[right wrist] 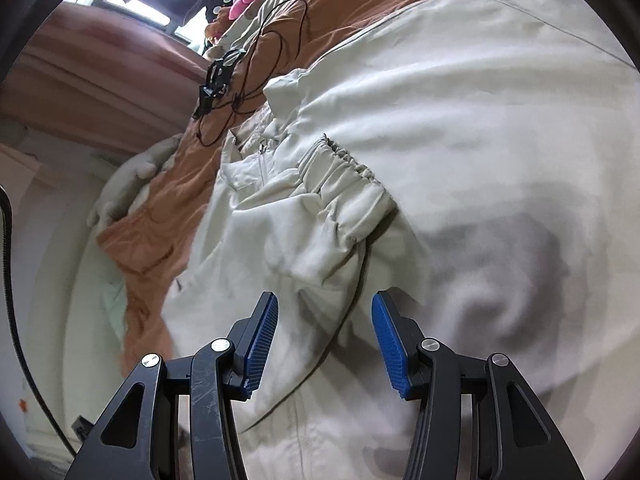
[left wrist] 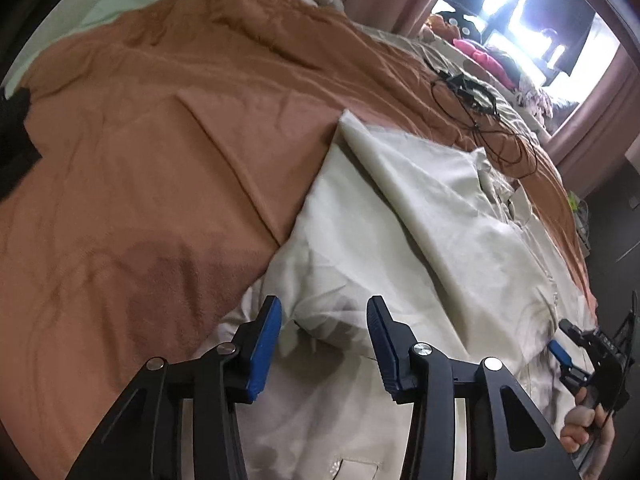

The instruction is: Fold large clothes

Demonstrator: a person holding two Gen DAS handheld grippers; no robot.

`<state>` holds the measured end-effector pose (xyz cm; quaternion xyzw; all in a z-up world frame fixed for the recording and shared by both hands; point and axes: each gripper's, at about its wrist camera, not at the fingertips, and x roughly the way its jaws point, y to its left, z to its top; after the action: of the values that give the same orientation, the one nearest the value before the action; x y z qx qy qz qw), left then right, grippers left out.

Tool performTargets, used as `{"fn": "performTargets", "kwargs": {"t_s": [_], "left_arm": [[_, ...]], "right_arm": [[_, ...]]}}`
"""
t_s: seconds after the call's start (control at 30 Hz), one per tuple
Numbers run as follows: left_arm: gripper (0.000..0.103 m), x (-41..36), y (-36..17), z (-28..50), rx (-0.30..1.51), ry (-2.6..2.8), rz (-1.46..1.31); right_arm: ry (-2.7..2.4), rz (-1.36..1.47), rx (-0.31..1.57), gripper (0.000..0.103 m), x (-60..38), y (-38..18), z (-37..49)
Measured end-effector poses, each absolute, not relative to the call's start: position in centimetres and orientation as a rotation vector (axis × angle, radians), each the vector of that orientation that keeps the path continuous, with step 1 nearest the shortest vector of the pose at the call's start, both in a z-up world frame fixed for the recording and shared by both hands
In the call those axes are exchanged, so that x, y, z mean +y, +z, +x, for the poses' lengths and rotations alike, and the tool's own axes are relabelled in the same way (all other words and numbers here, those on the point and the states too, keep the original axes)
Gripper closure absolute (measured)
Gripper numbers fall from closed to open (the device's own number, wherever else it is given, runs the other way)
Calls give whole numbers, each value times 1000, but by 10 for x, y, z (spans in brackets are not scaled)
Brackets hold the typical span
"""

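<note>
Black cables (left wrist: 480, 120) obstruct bedspread (left wrist: 140, 160) beyond jacket (left wrist: 400, 208).

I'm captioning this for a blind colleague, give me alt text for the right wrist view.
The open right gripper hovers over a cream jacket spread on an orange bedspread, its elastic cuff just ahead of the blue fingers. A tangled black cable lies farther up the bed.

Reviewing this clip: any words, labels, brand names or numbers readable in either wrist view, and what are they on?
None can be read.
A pale patch on the cream jacket, at the bottom edge of the left wrist view, may be a label; no letters resolve.
The left gripper and right gripper show no markings.
</note>
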<state>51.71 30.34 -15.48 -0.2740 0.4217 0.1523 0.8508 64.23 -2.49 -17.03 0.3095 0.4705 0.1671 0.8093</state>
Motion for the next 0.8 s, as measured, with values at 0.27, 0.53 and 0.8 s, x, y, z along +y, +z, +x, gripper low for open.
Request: {"fn": "performTargets", "kwargs": {"t_s": [0.27,0.53,0.8], "left_arm": [[73,309,-169,521,932,340,-587],[74,307,-174,524,944,356,-578],[76,311,-178,523,940,357,-609]], "right_arm": [[360,656,978,56,-17,-178,660],[271,720,912,95,-38,-166,635],[113,732,914,95,-48,-162,593]]}}
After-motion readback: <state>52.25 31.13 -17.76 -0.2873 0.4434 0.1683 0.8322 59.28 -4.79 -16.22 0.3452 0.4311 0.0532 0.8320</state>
